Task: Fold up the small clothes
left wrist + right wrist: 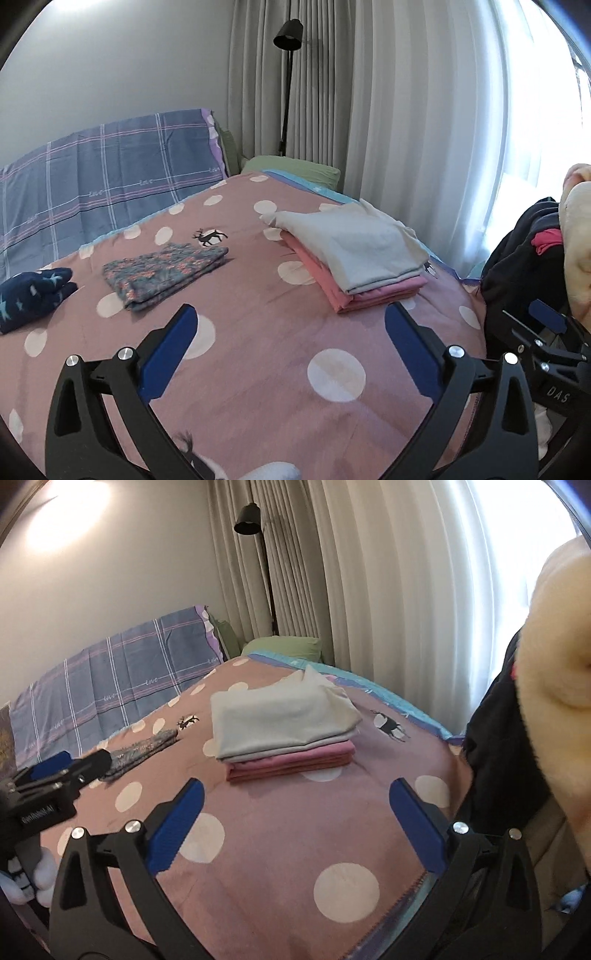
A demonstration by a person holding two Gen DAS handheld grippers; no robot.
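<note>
A stack of folded clothes lies on the pink dotted bedspread (258, 332): a pale grey garment (354, 247) on top of pink ones (373, 295). It also shows in the right wrist view (280, 720). A folded floral garment (162, 273) and a folded navy star garment (33, 295) lie to the left. My left gripper (291, 317) is open and empty, above the bedspread in front of the stack. My right gripper (295, 794) is open and empty, just short of the pink layers (291, 764).
A pile of unfolded clothes, dark and cream (532, 266), sits at the right edge of the bed (546, 686). A plaid pillow cover (103, 177) and green pillow (295, 166) lie at the head. A black floor lamp (288, 37) and curtains stand behind.
</note>
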